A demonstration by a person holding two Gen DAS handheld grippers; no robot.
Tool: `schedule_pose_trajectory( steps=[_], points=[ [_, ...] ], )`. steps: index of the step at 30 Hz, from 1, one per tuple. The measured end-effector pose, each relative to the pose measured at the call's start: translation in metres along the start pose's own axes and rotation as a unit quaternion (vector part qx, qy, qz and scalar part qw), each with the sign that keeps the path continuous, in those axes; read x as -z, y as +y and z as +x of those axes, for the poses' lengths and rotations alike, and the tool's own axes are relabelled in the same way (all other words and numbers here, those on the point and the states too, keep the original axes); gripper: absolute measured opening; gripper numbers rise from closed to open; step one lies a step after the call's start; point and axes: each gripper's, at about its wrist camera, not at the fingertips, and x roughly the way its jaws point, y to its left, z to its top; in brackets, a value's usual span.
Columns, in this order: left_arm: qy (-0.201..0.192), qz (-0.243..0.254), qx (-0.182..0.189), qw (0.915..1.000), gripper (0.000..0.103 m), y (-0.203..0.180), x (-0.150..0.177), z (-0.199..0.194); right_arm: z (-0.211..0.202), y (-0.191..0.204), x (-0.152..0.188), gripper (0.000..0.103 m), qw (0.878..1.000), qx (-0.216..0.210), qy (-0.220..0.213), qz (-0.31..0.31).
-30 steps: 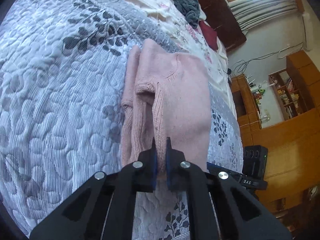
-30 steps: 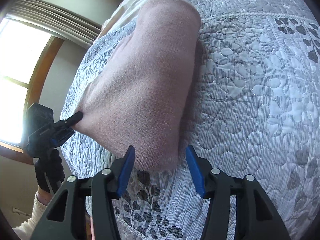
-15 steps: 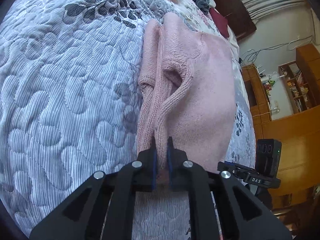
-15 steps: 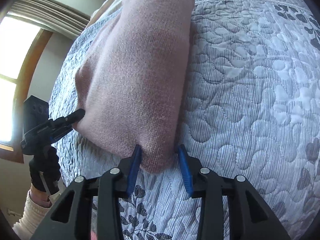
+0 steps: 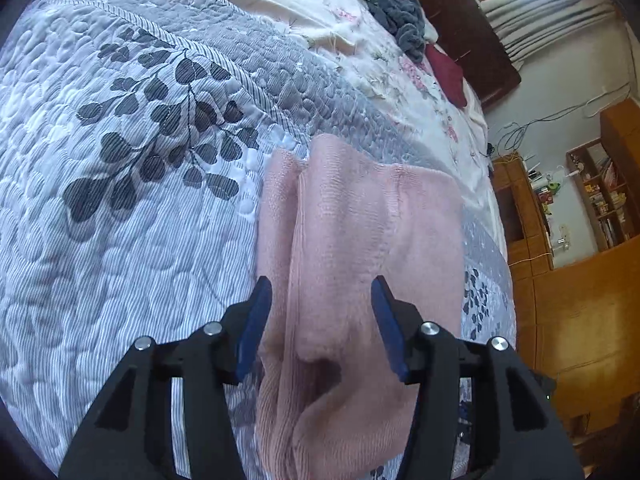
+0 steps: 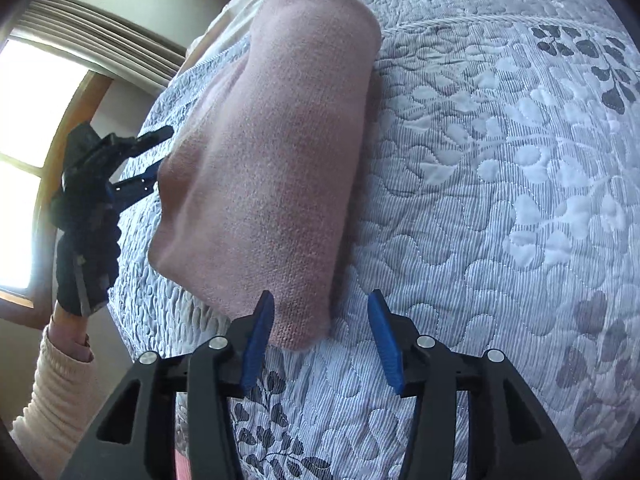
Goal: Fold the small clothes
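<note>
A quilted grey-and-white bedspread point(image 5: 120, 208) with dark leaf prints fills the left wrist view; at one o'clock lie a cream floral sheet point(image 5: 304, 4) and crumpled grey clothes point(image 5: 396, 12), with wooden shelving point(image 5: 600, 196) at three. The left gripper point(image 5: 322, 300) stands wide over the folded pink knit garment point(image 5: 360, 236), whose near end is cut off. In the right wrist view a bright window point(image 6: 28, 140) sits at nine; the right gripper point(image 6: 322, 316) is spread wide at the garment's fuzzy corner.
</note>
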Motion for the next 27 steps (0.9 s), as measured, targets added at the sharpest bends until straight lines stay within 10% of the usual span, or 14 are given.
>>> schedule_pose_trajectory(
  steps=[3, 12, 20, 27],
  points=[
    [0.013, -0.003, 0.004, 0.9999, 0.015, -0.001, -0.007, 0.019, 0.005, -0.002, -0.001, 0.05, 1.0, -0.006, 0.001, 0.005],
    [-0.005, -0.023, 0.024, 0.9994, 0.013, 0.023, -0.002, 0.018, 0.003, -0.007, -0.006, 0.05, 1.0, -0.008, -0.002, -0.004],
    [0.013, 0.001, 0.035, 0.9993, 0.066, 0.017, -0.002, -0.002, -0.01, -0.004, -0.026, 0.062, 0.999, -0.025, -0.025, 0.003],
    [0.07, -0.009, 0.068, 0.9952, 0.071, 0.025, 0.004, 0.026, -0.007, -0.009, -0.065, 0.078, 0.996, -0.078, -0.037, 0.034]
  ],
)
